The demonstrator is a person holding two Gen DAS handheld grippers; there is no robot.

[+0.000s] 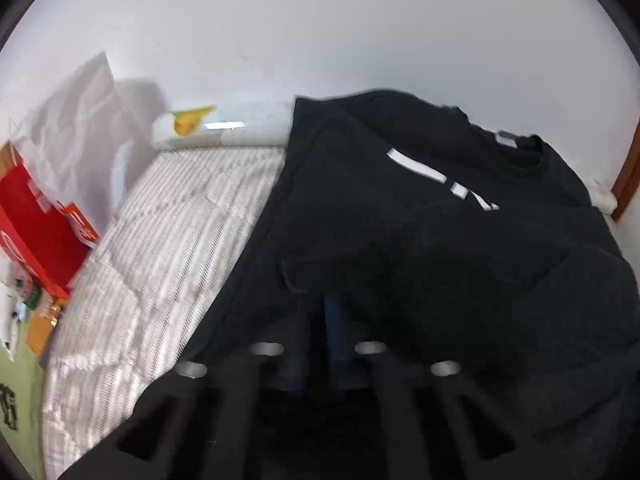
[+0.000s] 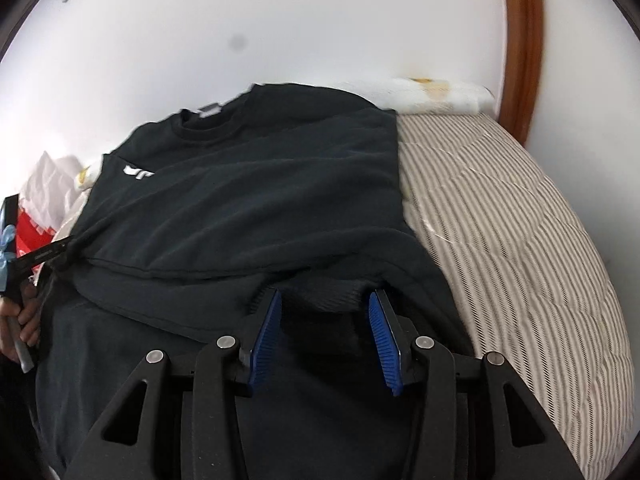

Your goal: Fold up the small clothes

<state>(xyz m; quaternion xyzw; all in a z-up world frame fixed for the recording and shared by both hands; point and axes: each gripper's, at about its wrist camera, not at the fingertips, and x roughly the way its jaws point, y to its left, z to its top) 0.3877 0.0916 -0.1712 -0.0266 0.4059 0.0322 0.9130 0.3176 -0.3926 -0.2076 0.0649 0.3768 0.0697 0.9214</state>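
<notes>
Nearest in the right wrist view, the right tongs [image 2: 325, 300] stand wide, their blue ribbed pads [image 2: 266, 336] spread to either side of a ribbed cuff of the black sweatshirt [image 2: 240, 184], which sits between them ungripped. In the left wrist view the left tongs [image 1: 320, 312] are buried under a fold of the same black sweatshirt [image 1: 440, 260]; the pads sit narrowly together with dark cloth draped over their tips, so they appear to pinch the fabric, though shadow and blur hide the contact itself. The sweatshirt lies spread on the striped bed cover [image 2: 520, 240], sleeves folded inward across the chest, white lettering [image 1: 416, 166] showing near the round collar [image 2: 204, 124] at the far end. At the left edge of the right wrist view, the person's left hand [image 2: 22, 320] grips the other tool's handle. Left of the garment a red box [image 1: 32, 220] and crumpled white paper [image 1: 80, 120] sit beside the bed. Farther off, a white pillow with a yellow print [image 1: 192, 120] lies against the white wall [image 2: 320, 20], and a brown wooden frame [image 2: 524, 40] curves at the far right.
</notes>
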